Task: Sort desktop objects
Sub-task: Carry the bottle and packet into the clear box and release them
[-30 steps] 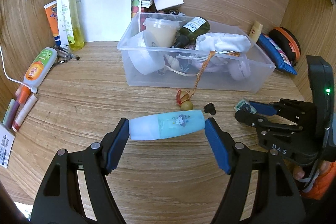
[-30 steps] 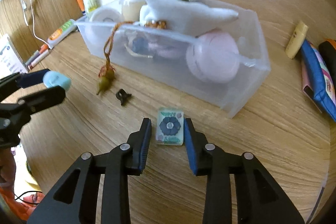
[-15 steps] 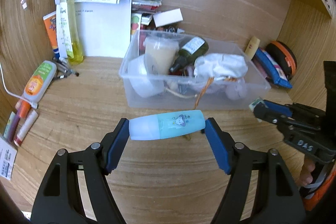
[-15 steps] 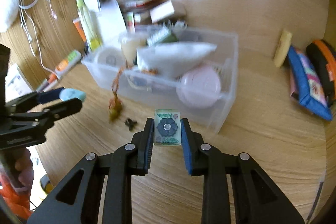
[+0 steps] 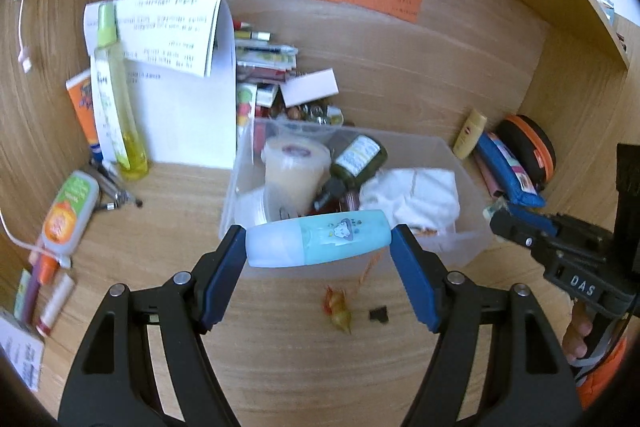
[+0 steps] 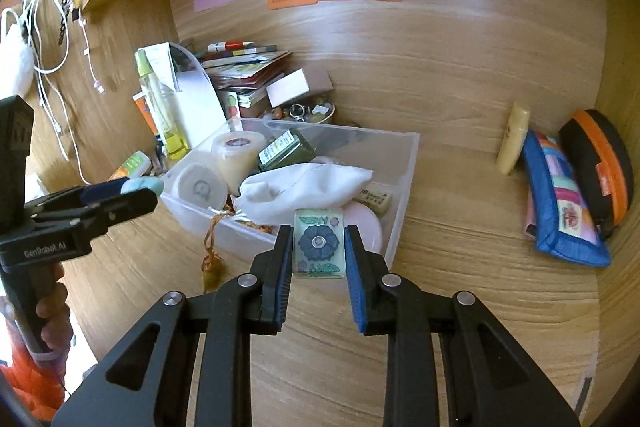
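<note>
My left gripper (image 5: 318, 241) is shut on a light blue tube (image 5: 318, 239) with a cloud picture, held crosswise in the air before the clear plastic box (image 5: 466, 241). The right wrist view shows my right gripper (image 6: 319, 245) shut on a small green tile with a blue flower (image 6: 319, 243), raised over the box's near corner (image 6: 394, 243). The box holds a white pouch (image 6: 304, 191), a green bottle (image 6: 286, 149) and round tubs. A tasselled charm (image 5: 340, 309) and a small black clip (image 5: 378, 314) lie on the desk in front of the box.
Papers, a yellow spray bottle (image 5: 114, 95) and stacked booklets crowd the back left corner. A blue pencil case (image 6: 560, 203), an orange-rimmed case (image 6: 600, 163) and a cream tube (image 6: 512, 139) lie at the right wall. Tubes and pens (image 5: 66, 215) line the left edge. A hand holds each gripper handle.
Both grippers have risen from the desk. The right one closed on the flower tile and lifted it. The left one carried the blue tube up toward the box.
</note>
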`<state>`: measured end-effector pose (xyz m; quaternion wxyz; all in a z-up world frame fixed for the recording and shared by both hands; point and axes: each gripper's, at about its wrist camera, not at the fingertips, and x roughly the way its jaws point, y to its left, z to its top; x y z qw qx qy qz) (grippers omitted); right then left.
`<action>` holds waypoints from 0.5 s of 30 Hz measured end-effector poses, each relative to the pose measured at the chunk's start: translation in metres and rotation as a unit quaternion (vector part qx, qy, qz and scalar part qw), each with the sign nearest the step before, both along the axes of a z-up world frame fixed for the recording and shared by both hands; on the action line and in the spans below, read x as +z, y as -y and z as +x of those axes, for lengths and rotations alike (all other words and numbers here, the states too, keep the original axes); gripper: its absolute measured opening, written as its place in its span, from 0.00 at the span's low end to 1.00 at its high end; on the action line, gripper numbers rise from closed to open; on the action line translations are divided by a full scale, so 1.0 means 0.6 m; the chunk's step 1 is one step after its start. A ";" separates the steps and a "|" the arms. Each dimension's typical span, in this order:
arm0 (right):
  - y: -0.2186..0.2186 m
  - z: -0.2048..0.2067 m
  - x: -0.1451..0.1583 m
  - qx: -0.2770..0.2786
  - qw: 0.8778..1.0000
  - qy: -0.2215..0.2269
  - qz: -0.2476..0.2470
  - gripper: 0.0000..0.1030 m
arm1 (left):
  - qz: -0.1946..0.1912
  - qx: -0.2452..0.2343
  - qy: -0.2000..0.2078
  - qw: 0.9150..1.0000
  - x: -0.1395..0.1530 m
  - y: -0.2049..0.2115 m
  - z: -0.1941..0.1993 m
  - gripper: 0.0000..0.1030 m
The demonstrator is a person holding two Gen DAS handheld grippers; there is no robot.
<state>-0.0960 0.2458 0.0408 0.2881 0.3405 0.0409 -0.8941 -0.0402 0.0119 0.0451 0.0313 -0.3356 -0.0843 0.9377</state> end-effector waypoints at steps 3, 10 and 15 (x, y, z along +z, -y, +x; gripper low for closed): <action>0.001 -0.005 -0.005 0.000 1.000 0.004 -0.004 0.22 | -0.002 0.000 -0.001 1.000 0.003 0.001 -0.013 0.71; 0.009 -0.035 -0.015 -0.008 1.000 0.006 -0.004 0.22 | -0.015 -0.006 0.012 1.000 -0.012 -0.010 -0.052 0.71; 0.012 -0.050 -0.025 -0.012 1.000 0.011 0.002 0.22 | -0.015 -0.013 0.025 0.999 -0.028 -0.018 -0.078 0.71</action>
